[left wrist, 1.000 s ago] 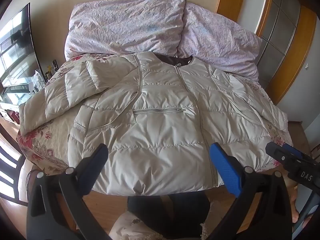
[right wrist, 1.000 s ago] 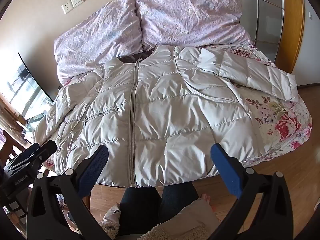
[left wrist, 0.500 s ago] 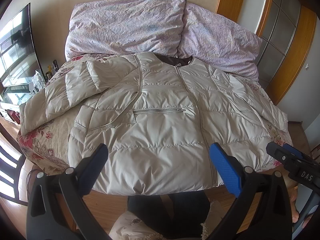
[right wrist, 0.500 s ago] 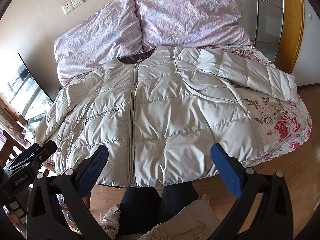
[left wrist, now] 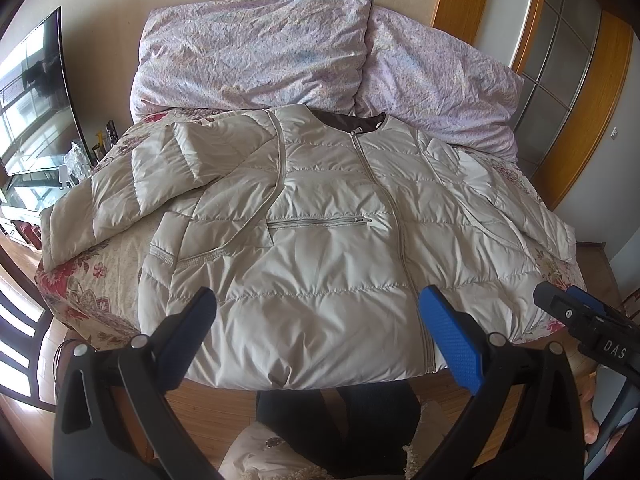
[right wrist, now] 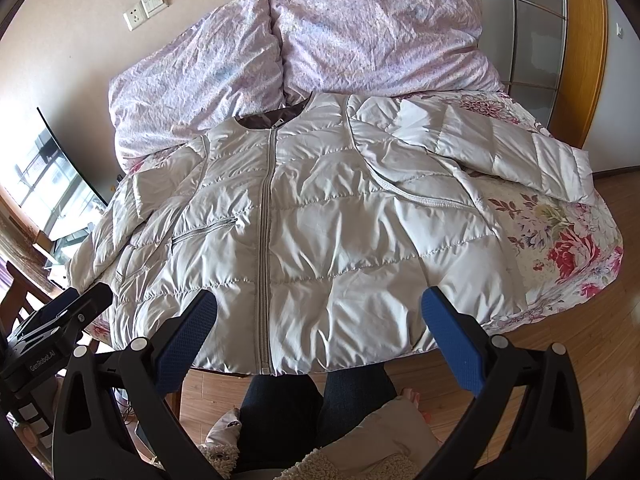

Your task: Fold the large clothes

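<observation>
Jacket (left wrist: 320,248) flat, seemingly unmoved since earlier; left gripper (left wrist: 316,320), right gripper (right wrist: 318,316) jaws stay spread, empty.

No real change vs 1.0 s ago: left gripper (left wrist: 318,338) & right gripper (right wrist: 320,340) hang at same spots, jaws as wide apart as before, above hem of jacket (left wrist: 332,240), whose folds & sleeves lie unaltered.

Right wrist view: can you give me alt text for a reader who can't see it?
A cream quilted jacket lies zipped and face up on a floral bedspread, sleeves spread, with two lilac pillows behind. The right hand-held gripper is open above the hem, holding nothing.
</observation>
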`<state>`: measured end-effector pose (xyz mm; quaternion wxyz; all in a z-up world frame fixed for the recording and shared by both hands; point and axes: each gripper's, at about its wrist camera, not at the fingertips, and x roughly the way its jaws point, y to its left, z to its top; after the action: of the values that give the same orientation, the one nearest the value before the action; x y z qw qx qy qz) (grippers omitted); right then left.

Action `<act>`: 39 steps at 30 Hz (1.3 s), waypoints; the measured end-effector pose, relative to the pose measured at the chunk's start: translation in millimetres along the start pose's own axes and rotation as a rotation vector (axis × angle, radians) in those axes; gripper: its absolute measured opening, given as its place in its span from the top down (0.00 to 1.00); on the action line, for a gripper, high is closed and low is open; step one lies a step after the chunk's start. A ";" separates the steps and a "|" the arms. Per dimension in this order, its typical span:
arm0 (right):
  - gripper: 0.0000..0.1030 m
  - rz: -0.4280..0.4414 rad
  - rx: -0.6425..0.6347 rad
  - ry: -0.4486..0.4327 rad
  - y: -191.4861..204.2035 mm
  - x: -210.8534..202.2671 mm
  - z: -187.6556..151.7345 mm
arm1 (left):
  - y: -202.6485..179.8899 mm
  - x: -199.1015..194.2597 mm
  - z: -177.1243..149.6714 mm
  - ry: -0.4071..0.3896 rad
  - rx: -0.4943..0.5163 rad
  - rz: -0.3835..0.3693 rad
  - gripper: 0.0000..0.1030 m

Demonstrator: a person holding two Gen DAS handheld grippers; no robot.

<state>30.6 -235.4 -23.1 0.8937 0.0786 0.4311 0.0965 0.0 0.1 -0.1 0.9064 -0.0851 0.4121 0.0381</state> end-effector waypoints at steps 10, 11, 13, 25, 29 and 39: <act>0.01 0.000 0.000 -0.001 -0.1 0.3 0.8 | 0.0 0.0 0.0 -0.001 0.000 0.000 0.02; 0.01 0.000 0.000 -0.001 0.0 0.3 0.8 | 0.0 0.0 -0.1 0.000 0.000 0.000 0.02; 0.01 0.001 0.001 0.000 -0.3 0.5 0.9 | 0.0 0.0 0.0 0.000 0.000 0.000 0.02; 0.01 0.000 0.000 -0.001 -1.2 1.7 1.4 | 0.0 0.0 -0.1 0.000 0.000 0.000 0.02; 0.01 0.001 0.001 -0.001 -1.6 2.0 1.5 | 0.1 0.0 0.0 0.000 -0.001 0.000 0.02; 0.01 0.000 0.004 0.000 -2.7 3.5 2.2 | 0.2 0.0 0.0 0.000 -0.001 0.000 0.02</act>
<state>34.7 -237.3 -25.0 0.8935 0.0802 0.4312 0.0958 0.0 0.2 -0.1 0.9062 -0.0856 0.4122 0.0386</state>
